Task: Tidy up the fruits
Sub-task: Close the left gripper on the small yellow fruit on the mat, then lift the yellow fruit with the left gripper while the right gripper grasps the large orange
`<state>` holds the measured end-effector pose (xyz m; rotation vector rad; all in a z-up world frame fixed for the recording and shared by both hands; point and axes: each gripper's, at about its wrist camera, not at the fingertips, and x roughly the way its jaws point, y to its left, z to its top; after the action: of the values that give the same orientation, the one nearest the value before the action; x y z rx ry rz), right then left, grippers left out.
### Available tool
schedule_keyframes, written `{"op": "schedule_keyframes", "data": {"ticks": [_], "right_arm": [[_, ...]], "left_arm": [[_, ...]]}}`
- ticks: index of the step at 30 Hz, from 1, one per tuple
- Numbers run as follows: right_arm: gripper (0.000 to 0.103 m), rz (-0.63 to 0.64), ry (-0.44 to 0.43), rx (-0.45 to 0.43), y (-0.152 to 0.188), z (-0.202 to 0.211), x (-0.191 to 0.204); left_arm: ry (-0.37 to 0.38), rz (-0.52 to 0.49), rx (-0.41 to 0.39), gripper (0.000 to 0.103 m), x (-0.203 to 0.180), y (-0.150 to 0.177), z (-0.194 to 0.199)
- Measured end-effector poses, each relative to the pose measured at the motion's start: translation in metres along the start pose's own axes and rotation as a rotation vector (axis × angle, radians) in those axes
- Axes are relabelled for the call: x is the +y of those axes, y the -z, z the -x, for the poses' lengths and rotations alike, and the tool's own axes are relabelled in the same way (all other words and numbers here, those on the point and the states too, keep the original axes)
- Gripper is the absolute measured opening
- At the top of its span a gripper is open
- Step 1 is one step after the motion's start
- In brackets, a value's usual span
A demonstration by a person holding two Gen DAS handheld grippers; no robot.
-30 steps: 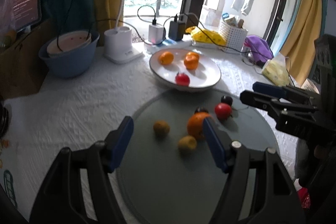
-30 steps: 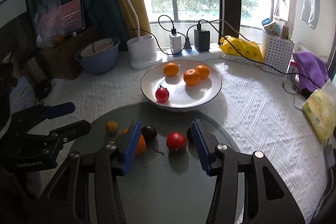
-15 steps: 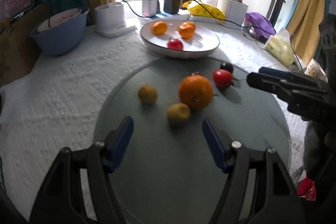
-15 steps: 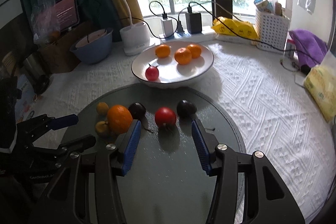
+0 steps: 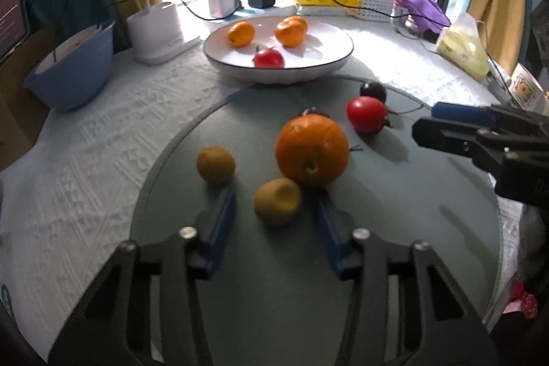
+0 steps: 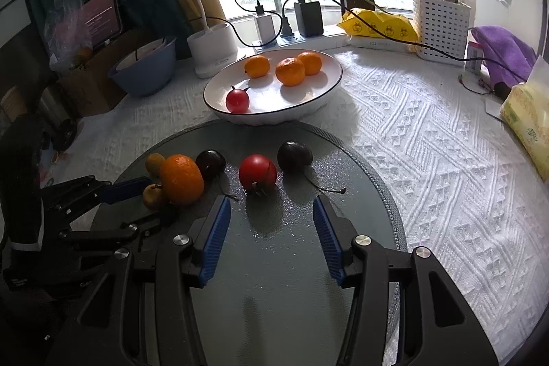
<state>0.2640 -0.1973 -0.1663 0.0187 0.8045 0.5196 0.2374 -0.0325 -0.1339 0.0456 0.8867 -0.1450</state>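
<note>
The left gripper (image 5: 276, 211) has its fingers apart with a small yellow-brown fruit (image 5: 278, 201) sitting between them, not yet pinched. Just beyond that fruit, touching it, is the large orange (image 5: 311, 149); a second yellow-brown fruit (image 5: 215, 164) lies just ahead of the left finger. The right gripper (image 6: 269, 216) is also spread and holds nothing, with the red tomato (image 6: 257, 173) just ahead of its gap and a dark plum (image 6: 294, 156) past its right finger (another plum (image 6: 210, 162) sits past its left finger). All six lie on the round grey mat (image 6: 281, 256). Farther out on the tabletop, the white plate (image 6: 329, 84) already carries three mandarins and one tomato, so I judge the sorting under halfway.
</note>
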Motion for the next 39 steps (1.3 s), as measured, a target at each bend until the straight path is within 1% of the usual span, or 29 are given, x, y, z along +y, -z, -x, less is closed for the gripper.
{"op": "schedule_keyframes", "data": {"ticks": [1, 2, 3, 9, 16, 21, 29, 35, 39], "right_arm": [[0.053, 0.000, -0.001, 0.000, 0.000, 0.000, 0.000], [0.053, 0.002, -0.002, 0.001, -0.001, 0.000, 0.002], [0.053, 0.004, -0.002, 0.001, -0.001, 0.000, 0.003], [0.053, 0.044, -0.007, 0.012, -0.003, -0.005, 0.018], [0.053, 0.108, -0.047, 0.032, -0.005, -0.014, 0.046], [0.053, 0.138, -0.062, 0.050, -0.007, -0.021, 0.063], [0.053, 0.130, -0.051, 0.079, -0.012, -0.040, 0.075], [0.053, 0.119, -0.050, 0.099, -0.015, -0.052, 0.080], [0.053, 0.114, -0.055, 0.109, -0.018, -0.059, 0.082]], "left_arm": [[-0.001, -0.005, -0.003, 0.037, 0.000, 0.000, 0.000], [0.001, -0.007, -0.005, 0.029, 0.000, 0.000, 0.000], [0.002, -0.007, -0.006, 0.027, 0.000, -0.001, 0.001], [0.024, 0.011, -0.034, 0.027, 0.009, 0.003, 0.014], [0.013, 0.072, -0.075, 0.027, 0.034, 0.008, 0.033], [0.006, 0.111, -0.096, 0.027, 0.053, 0.011, 0.040], [0.029, 0.141, -0.122, 0.027, 0.070, 0.013, 0.043], [0.044, 0.166, -0.127, 0.027, 0.079, 0.015, 0.041], [0.051, 0.164, -0.119, 0.027, 0.080, 0.017, 0.039]]}}
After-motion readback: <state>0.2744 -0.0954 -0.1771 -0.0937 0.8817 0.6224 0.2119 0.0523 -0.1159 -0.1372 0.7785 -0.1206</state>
